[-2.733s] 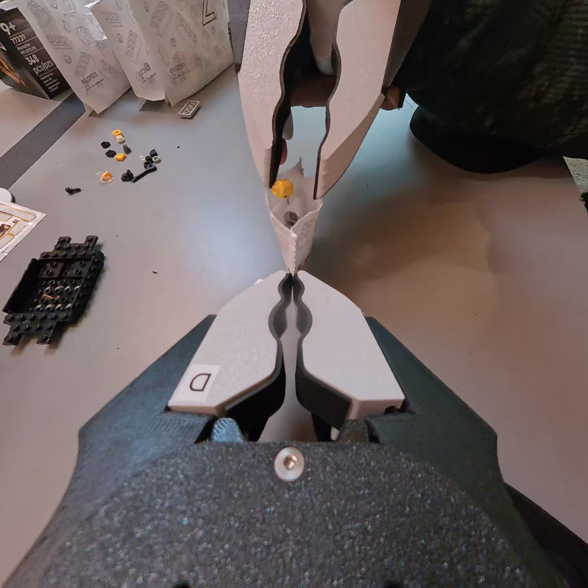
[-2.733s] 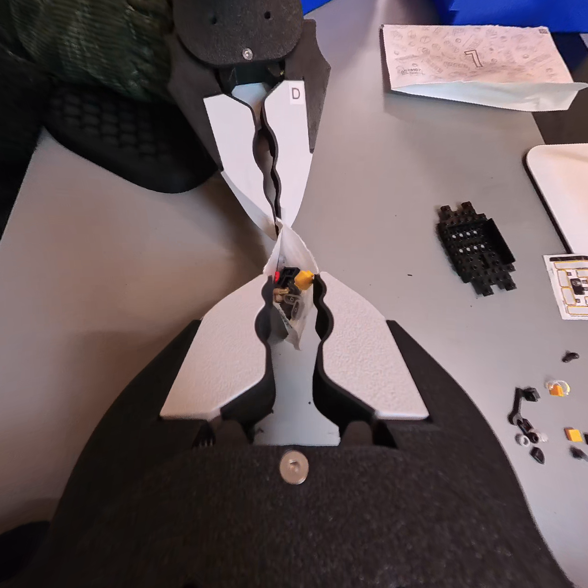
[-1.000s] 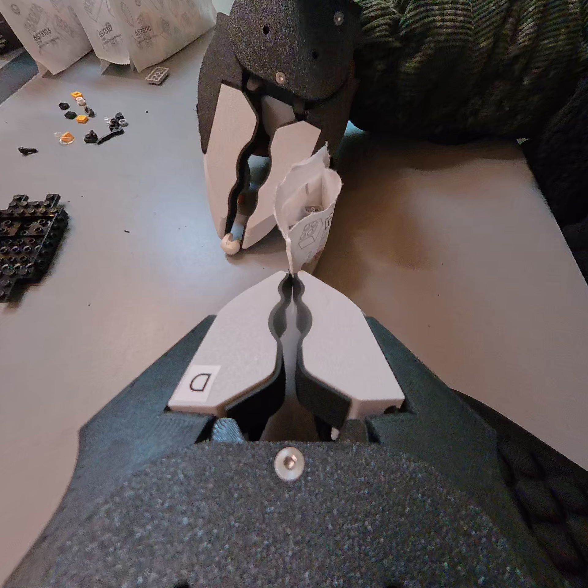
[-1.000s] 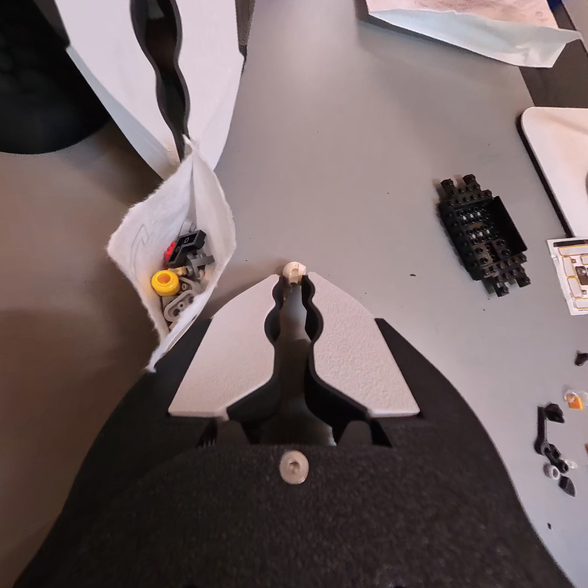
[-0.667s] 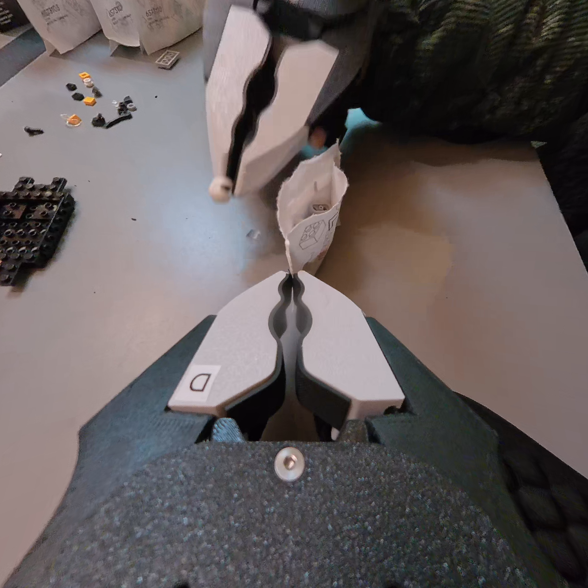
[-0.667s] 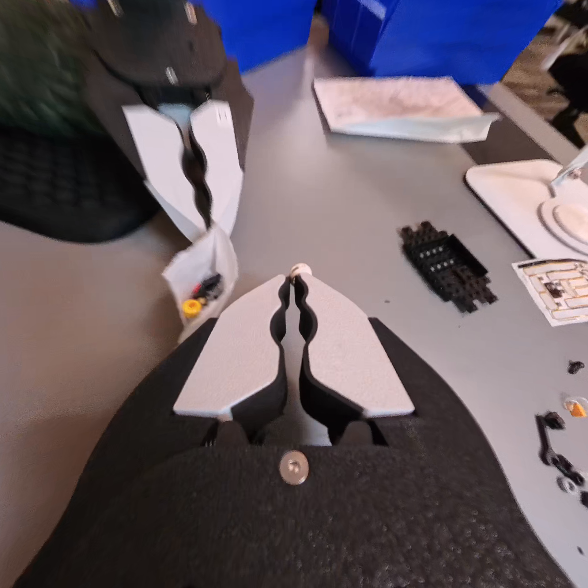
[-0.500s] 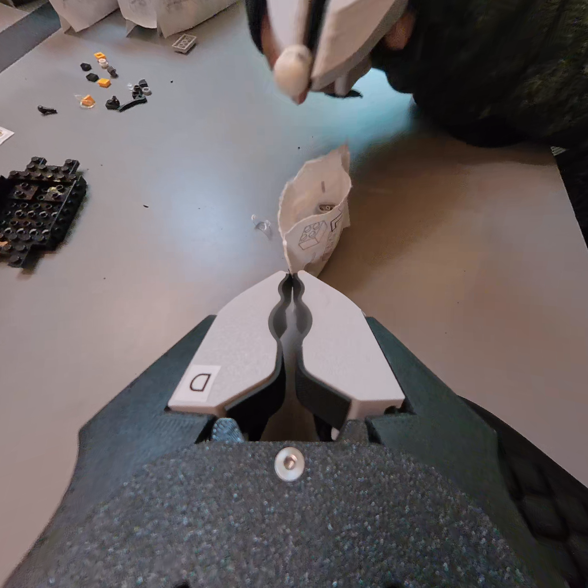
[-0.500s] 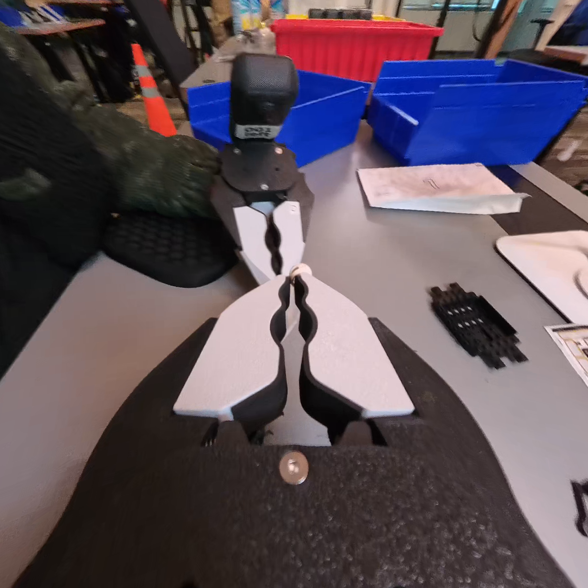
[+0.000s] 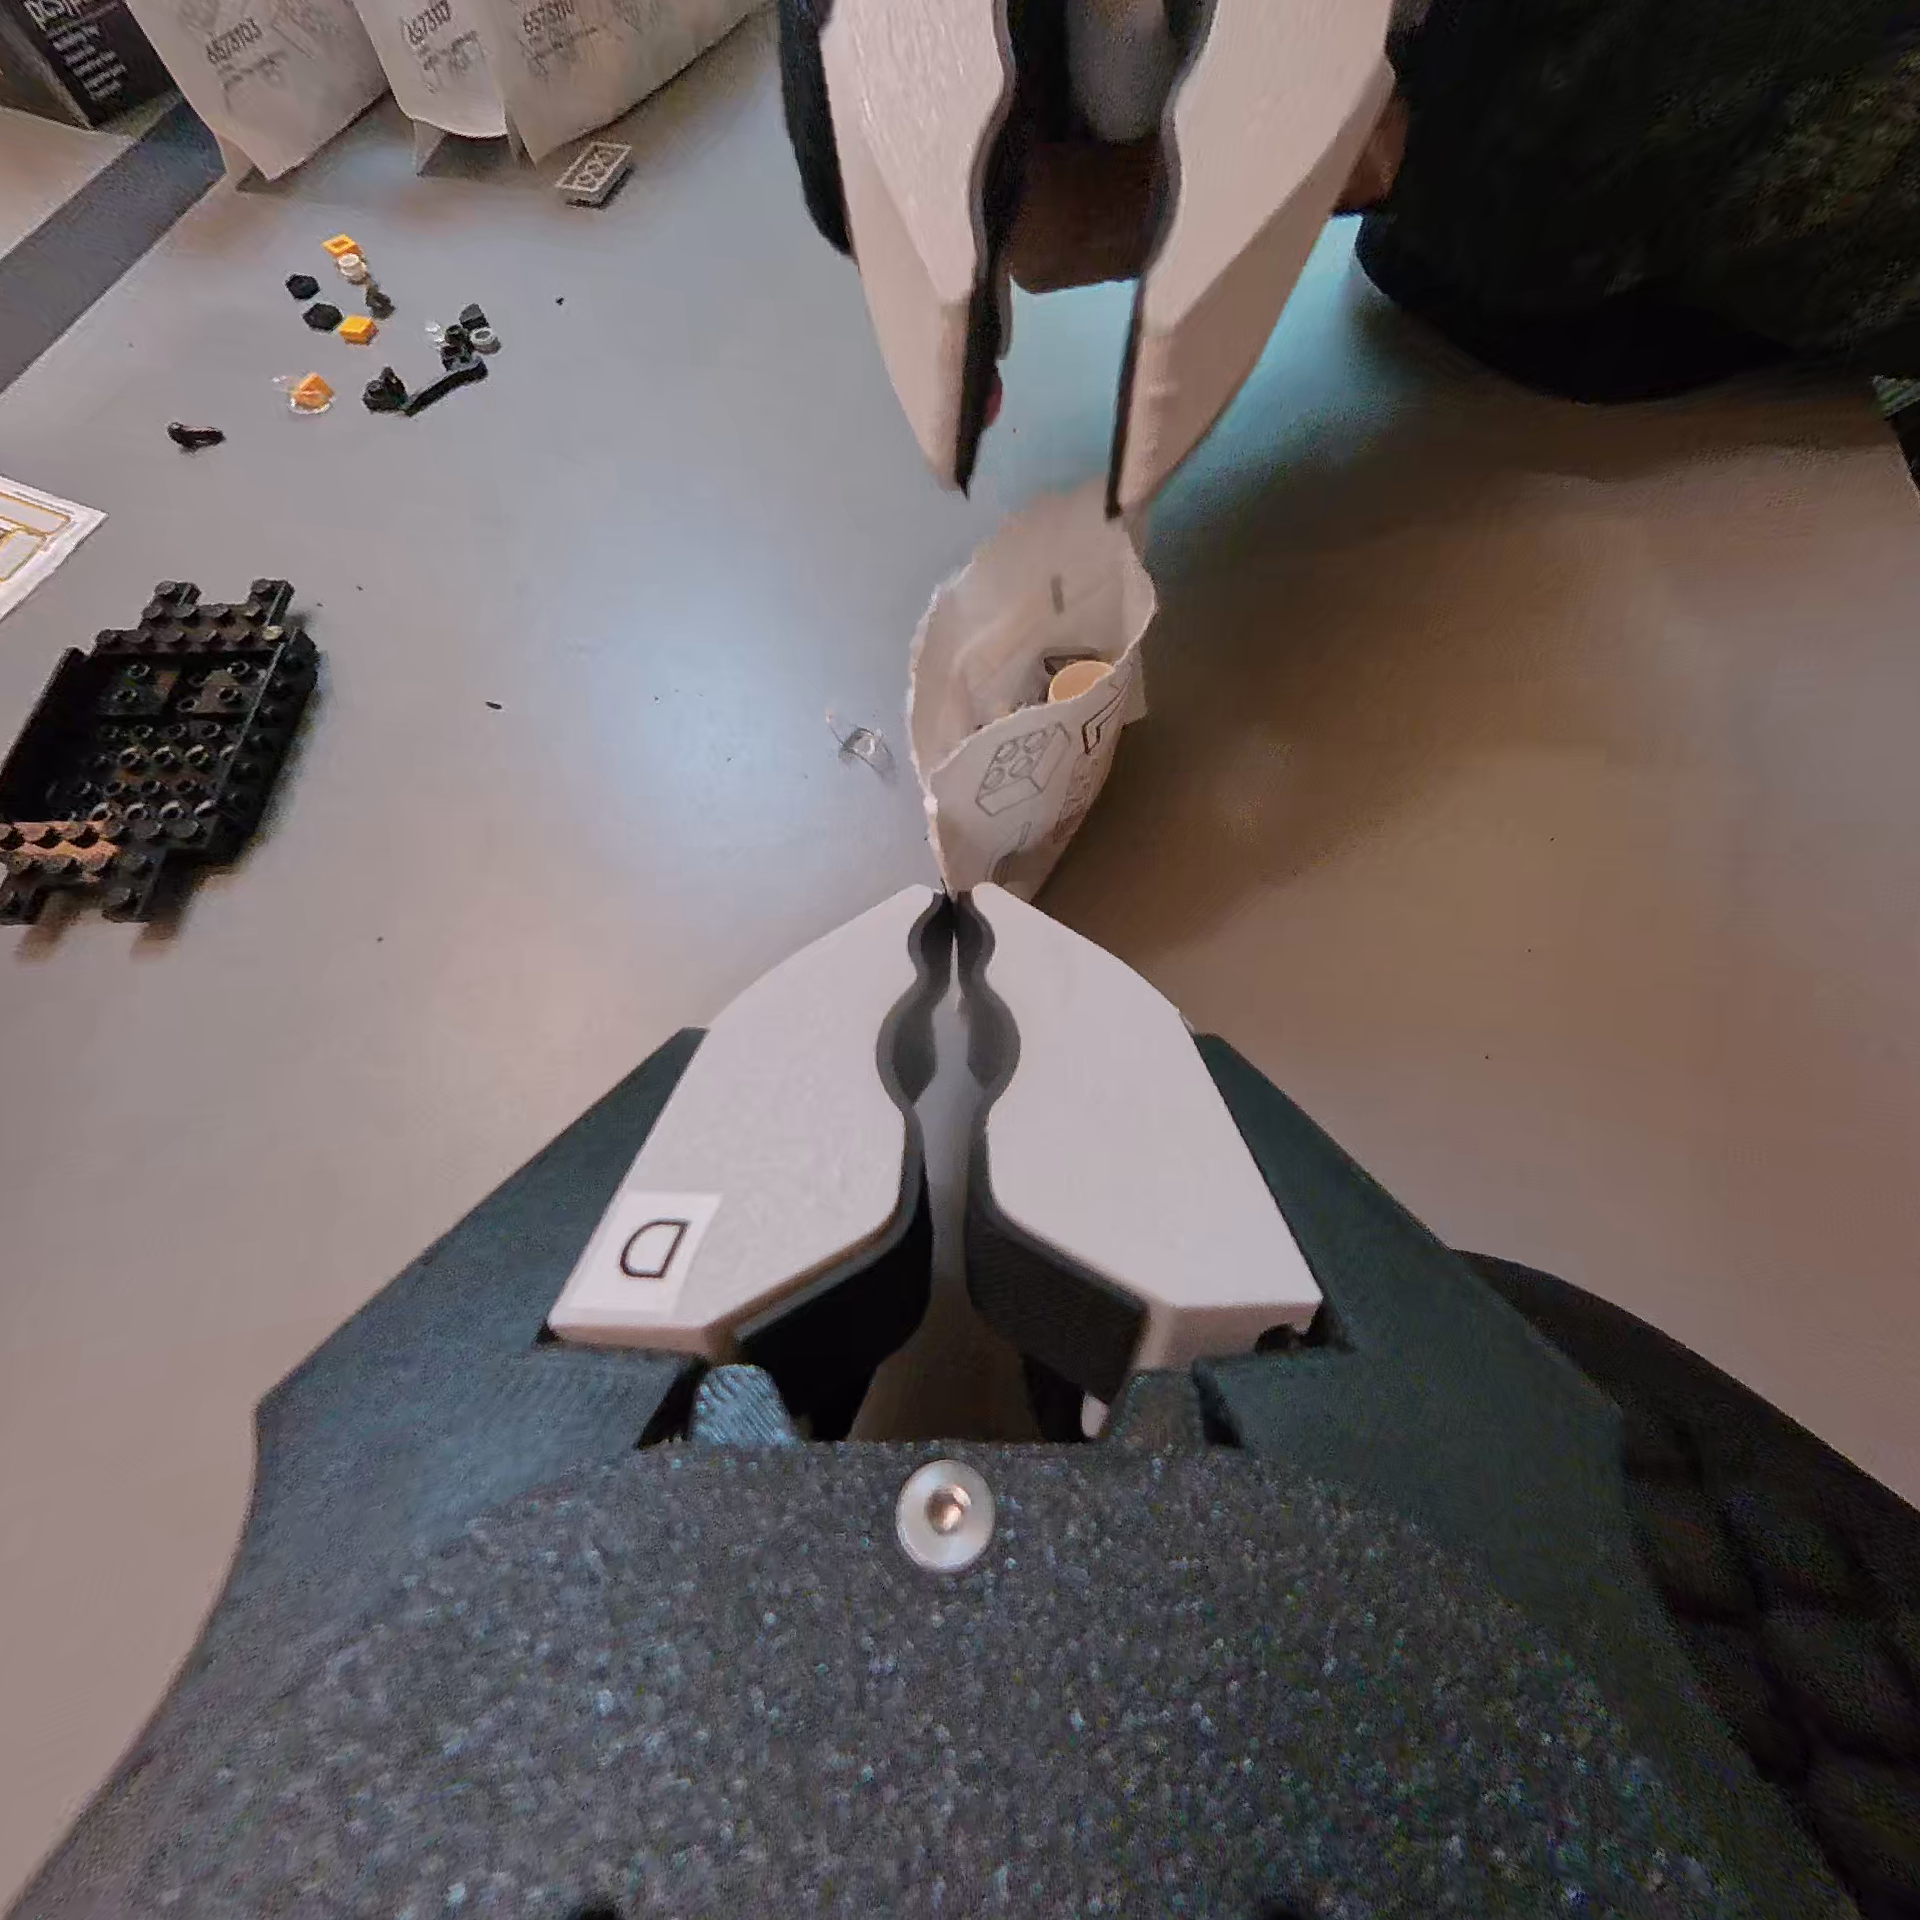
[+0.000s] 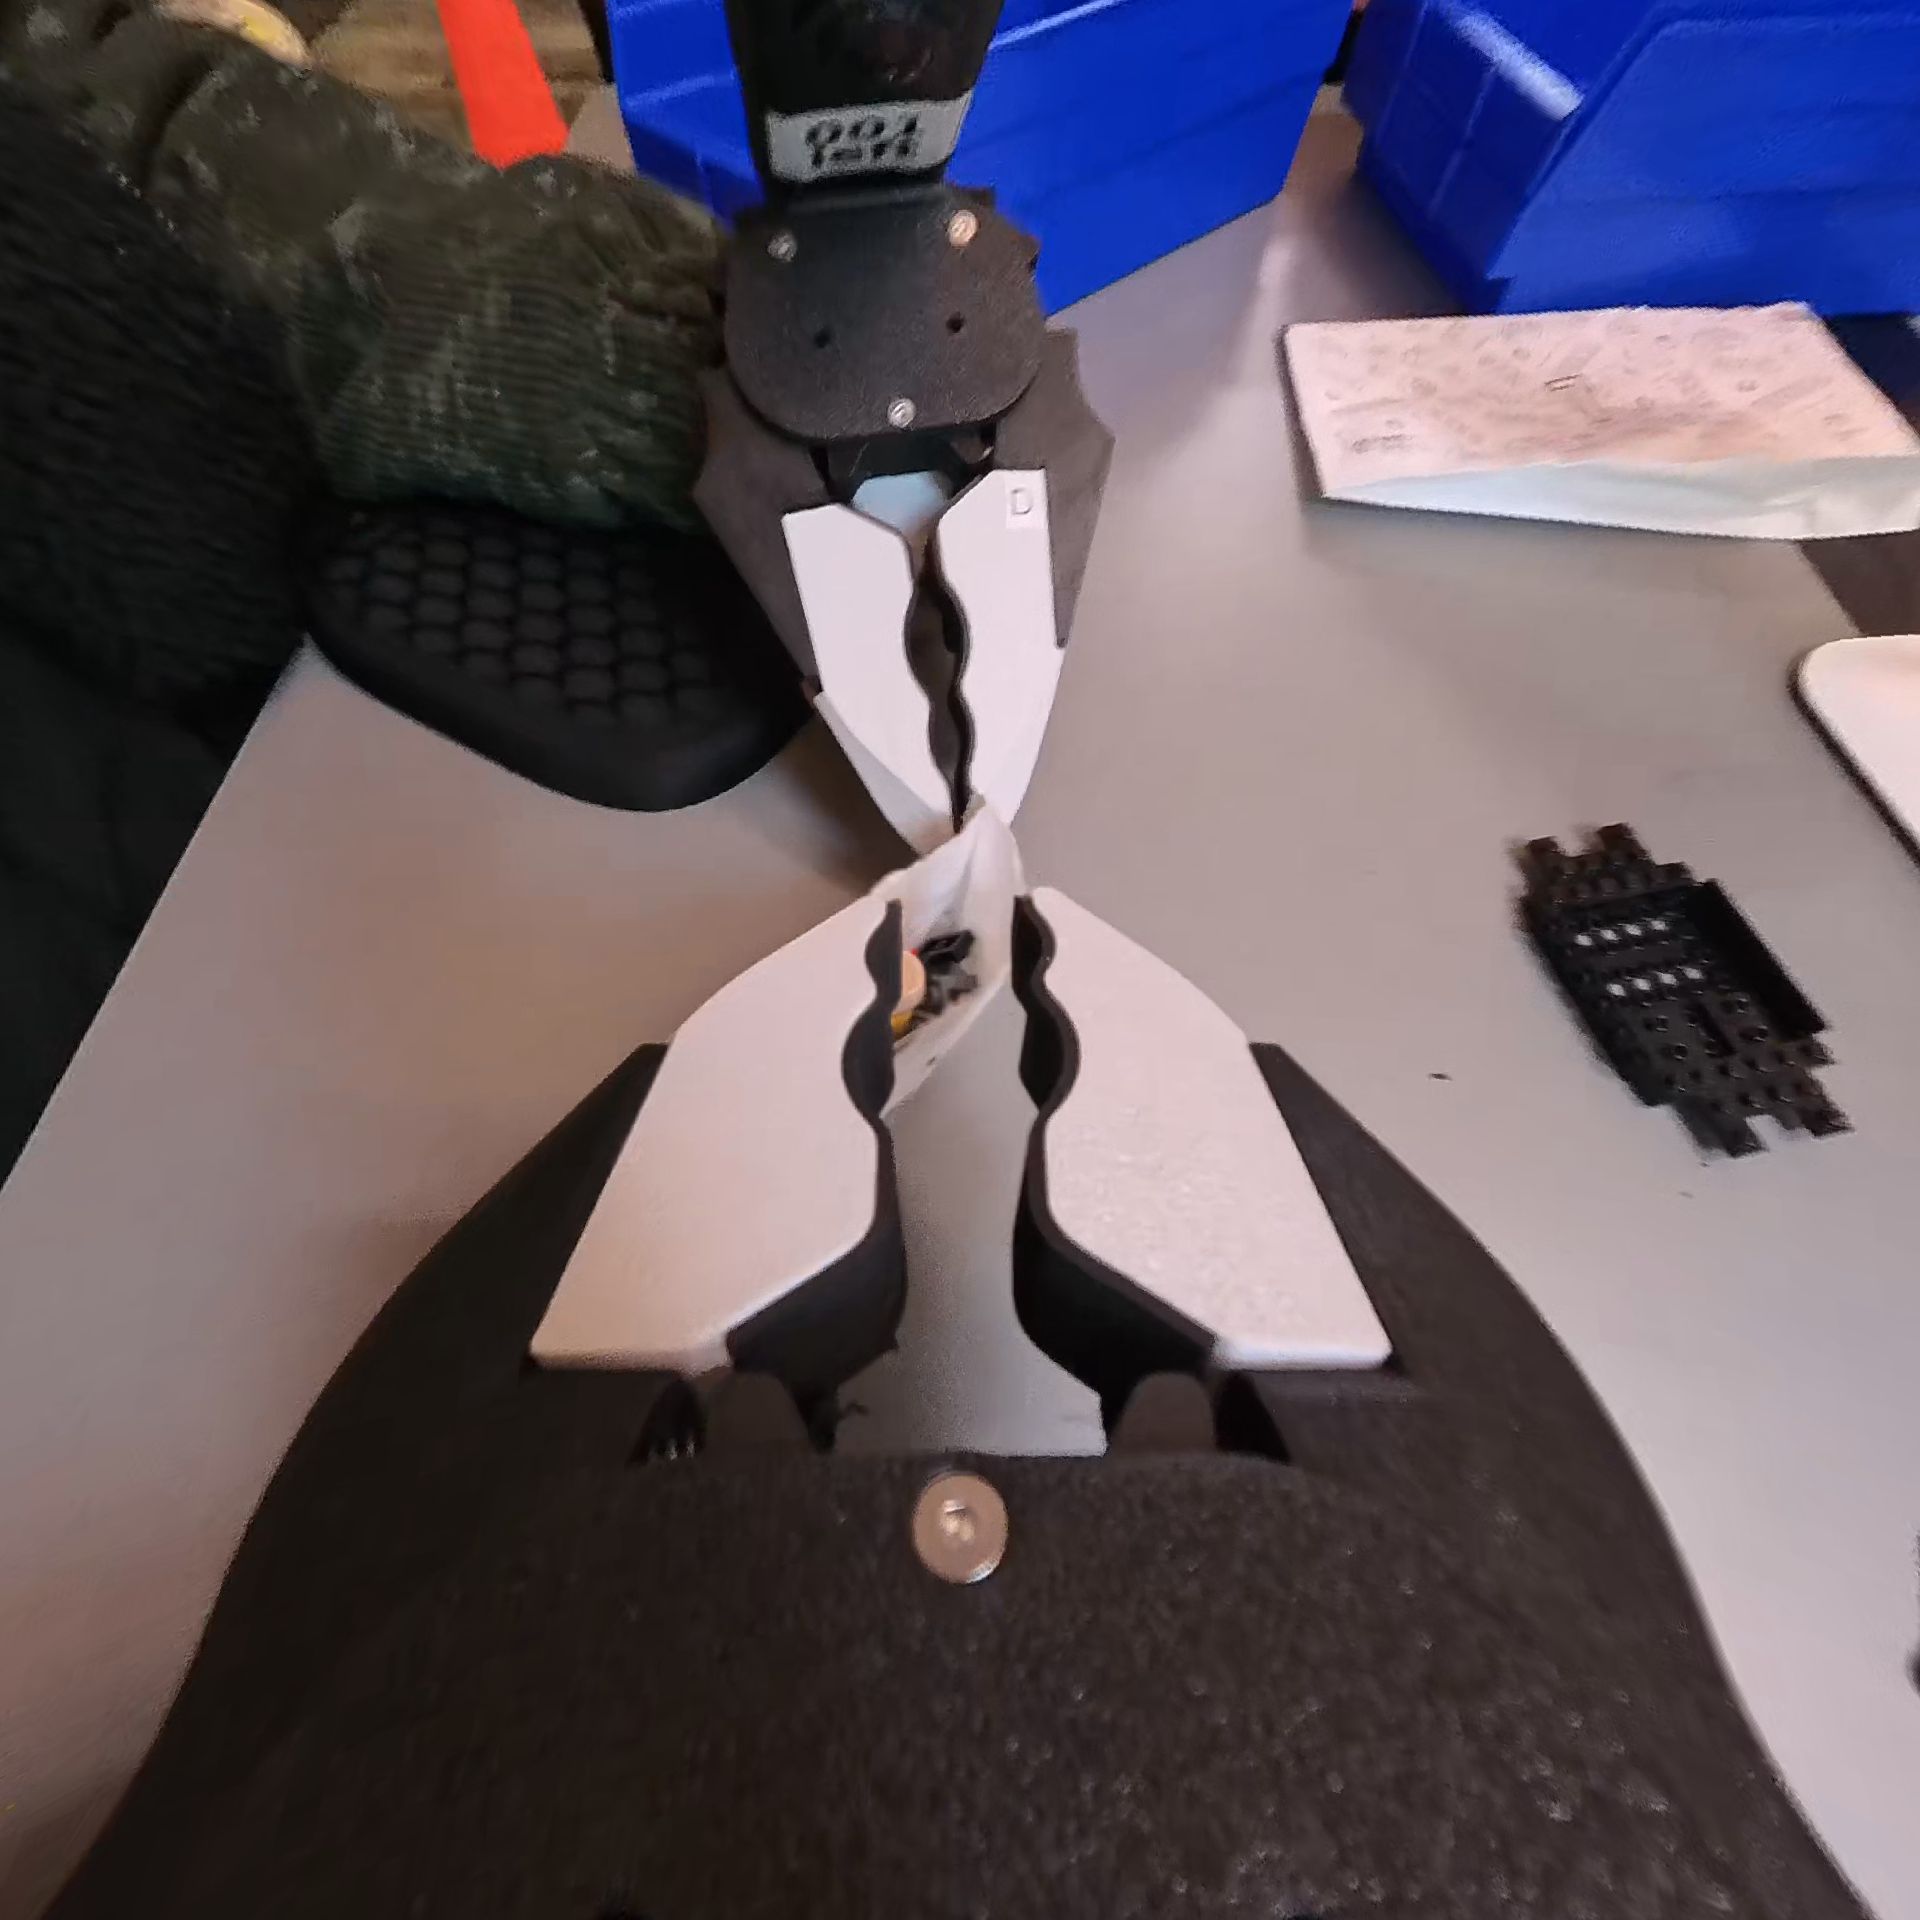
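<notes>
Left gripper (image 9: 954,896) pinching paper bag (image 9: 1023,717), right gripper (image 10: 956,914) spread above

Black speckled gripper bodies, white wavy-edged fingers (image 9: 810,1122), silver screw (image 9: 943,1514), dark green knit sleeve (image 10: 436,343)

small torn-open white paper bag (image 9: 1023,748) of brick pieces, upright on grey table (image 9: 1507,831); bottom corner pinched

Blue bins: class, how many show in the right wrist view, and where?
2. One blue bin is top centre, behind the left gripper; the other is top right, behind the flat paper bag. More may lie out of frame.
</notes>
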{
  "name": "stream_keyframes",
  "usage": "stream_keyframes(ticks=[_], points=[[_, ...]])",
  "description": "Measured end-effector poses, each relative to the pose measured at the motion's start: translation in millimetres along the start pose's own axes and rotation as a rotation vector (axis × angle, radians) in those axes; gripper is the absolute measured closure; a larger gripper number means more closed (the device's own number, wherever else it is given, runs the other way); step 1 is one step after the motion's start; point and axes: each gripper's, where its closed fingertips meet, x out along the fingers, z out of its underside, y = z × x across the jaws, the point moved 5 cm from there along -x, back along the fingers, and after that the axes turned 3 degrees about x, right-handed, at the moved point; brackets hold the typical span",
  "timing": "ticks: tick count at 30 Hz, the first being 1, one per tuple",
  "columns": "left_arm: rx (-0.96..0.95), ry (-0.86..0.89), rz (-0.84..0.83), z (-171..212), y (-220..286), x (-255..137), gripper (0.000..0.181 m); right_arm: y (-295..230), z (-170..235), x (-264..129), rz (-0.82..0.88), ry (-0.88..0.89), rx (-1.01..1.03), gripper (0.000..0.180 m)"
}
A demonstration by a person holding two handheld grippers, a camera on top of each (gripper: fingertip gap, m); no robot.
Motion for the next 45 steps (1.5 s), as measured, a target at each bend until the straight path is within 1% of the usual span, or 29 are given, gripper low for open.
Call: stream_keyframes(ticks=[2,3,5,9,11,14,17,20,24,27,30,32,37,40,43,45], points=[[-0.004,0.002,0.003,1,-1,-1,0.181,8,-1,-7,0.042,0.034,0.017,0.16],[-0.004,0.003,0.007,1,-1,-2,0.181,13,2,-9,0.065,0.014,0.024,0.16],[-0.004,0.004,0.01,2,-2,-3,0.181,21,17,-10,0.108,-0.073,0.021,0.16],[0.011,-0.001,0.027,4,-2,-6,0.181,28,49,1,0.127,-0.256,0.035,0.156],[0.036,-0.01,0.037,6,-1,-9,0.181,26,54,7,0.12,-0.301,0.02,0.156],[0.069,-0.022,0.052,9,0,-16,0.181,25,53,13,0.127,-0.315,-0.005,0.155],[0.051,-0.018,0.055,12,-1,-19,0.181,32,51,19,0.18,-0.303,0.0,0.154],[0.028,-0.005,0.068,11,-1,-18,0.181,35,53,27,0.178,-0.326,0.008,0.151],[0.031,-0.005,0.066,11,-1,-17,0.181,34,53,30,0.187,-0.34,-0.014,0.165],[0.03,-0.006,0.06,11,-1,-17,0.181,34,53,29,0.183,-0.335,-0.014,0.166],[0.006,-0.005,0.049,10,-2,-15,0.18,33,52,26,0.175,-0.306,-0.003,0.166],[-0.002,-0.005,0.046,10,-3,-14,0.18,34,45,21,0.186,-0.255,-0.008,0.166],[-0.003,0.0,0.047,9,-2,-12,0.18,28,2,-3,0.201,0.006,-0.023,0.166],[0.0,-0.001,0.046,9,-2,-11,0.18,20,-14,-12,0.17,0.107,-0.038,0.166],[0.01,-0.01,0.044,10,-1,-10,0.18,9,-21,-12,0.119,0.138,-0.065,0.166],[0.02,-0.009,0.043,10,0,-10,0.18,3,-20,-5,0.09,0.103,-0.079,0.166]])
